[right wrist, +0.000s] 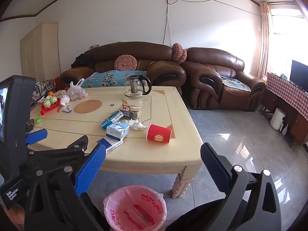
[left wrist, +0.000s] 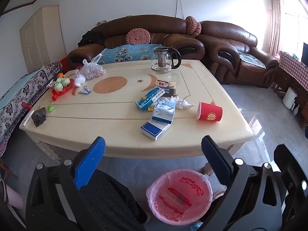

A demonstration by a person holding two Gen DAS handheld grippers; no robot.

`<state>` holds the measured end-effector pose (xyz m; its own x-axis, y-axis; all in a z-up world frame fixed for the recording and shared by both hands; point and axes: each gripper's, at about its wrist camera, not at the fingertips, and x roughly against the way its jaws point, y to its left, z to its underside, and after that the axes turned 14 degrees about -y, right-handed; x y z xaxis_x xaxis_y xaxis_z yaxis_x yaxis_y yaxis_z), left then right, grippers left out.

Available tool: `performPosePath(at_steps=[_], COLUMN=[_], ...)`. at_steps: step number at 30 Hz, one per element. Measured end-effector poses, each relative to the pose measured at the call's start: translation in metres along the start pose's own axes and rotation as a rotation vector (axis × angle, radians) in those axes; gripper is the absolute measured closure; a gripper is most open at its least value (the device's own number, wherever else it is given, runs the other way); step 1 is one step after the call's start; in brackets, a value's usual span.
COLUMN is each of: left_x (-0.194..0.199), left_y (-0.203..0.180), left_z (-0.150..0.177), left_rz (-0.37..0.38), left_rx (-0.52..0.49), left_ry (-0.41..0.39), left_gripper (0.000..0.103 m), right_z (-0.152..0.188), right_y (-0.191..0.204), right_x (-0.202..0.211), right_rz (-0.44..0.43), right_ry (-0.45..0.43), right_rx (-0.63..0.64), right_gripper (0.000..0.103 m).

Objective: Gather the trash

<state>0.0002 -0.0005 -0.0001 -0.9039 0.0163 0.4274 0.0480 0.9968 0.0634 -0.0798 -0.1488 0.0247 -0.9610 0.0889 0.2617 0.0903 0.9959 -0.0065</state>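
Trash lies on the cream table [left wrist: 96, 127] [right wrist: 154, 154]: a red paper cup [left wrist: 209, 114] [right wrist: 158, 134] on its side, crumpled tissue [left wrist: 182, 103] [right wrist: 137, 125], and a blue-and-white box [left wrist: 155, 130] [right wrist: 111, 144] beside other small cartons [left wrist: 163, 111] [right wrist: 117, 130]. On the floor below the near edge stands a bin with a pink liner [left wrist: 180, 196] [right wrist: 134, 207]. My left gripper [left wrist: 153, 138] [right wrist: 66, 134] hovers open short of the table edge. My right gripper [right wrist: 153, 146] is open too, above the bin, with nothing between its fingers.
A glass teapot [left wrist: 165, 60] stands at the table's far side. At the far left are a bag of nuts [left wrist: 92, 68] and a red tray of green cups [left wrist: 62, 85]. Brown sofas [right wrist: 221, 80] stand behind. Tiled floor [right wrist: 240, 144] lies to the right. A person's dark trouser leg [left wrist: 107, 198] is below.
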Motion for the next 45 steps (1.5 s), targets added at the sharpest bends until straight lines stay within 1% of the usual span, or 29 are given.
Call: performPosePath(at_steps=[1, 16, 25, 28, 45], left_x=[0.0, -0.003, 0.002, 0.003, 0.008], left_y=[0.0, 0.001, 0.005, 0.003, 0.002], left_z=[0.0, -0.005, -0.009, -0.005, -0.006], left_rz=[0.001, -0.005, -0.014, -0.014, -0.017], left_rx=[0.004, -0.007, 0.001, 0.0, 0.002], left_ry=[-0.004, -0.002, -0.013, -0.016, -0.019], left_gripper=[0.005, 0.005, 0.005, 0.005, 0.005], right_z=[0.0, 0.0, 0.0, 0.0, 0.0], right_y=[0.0, 0.001, 0.002, 0.001, 0.002], right_x=[0.0, -0.001, -0.002, -0.002, -0.002], right_rz=[-0.001, -0.001, -0.003, -0.003, -0.005], right_ry=[-0.008, 0.009, 0.009, 0.008, 0.007], right_rx=[-0.005, 0.0, -0.002, -0.001, -0.002], right_gripper=[0.006, 0.006, 0.006, 0.006, 0.006])
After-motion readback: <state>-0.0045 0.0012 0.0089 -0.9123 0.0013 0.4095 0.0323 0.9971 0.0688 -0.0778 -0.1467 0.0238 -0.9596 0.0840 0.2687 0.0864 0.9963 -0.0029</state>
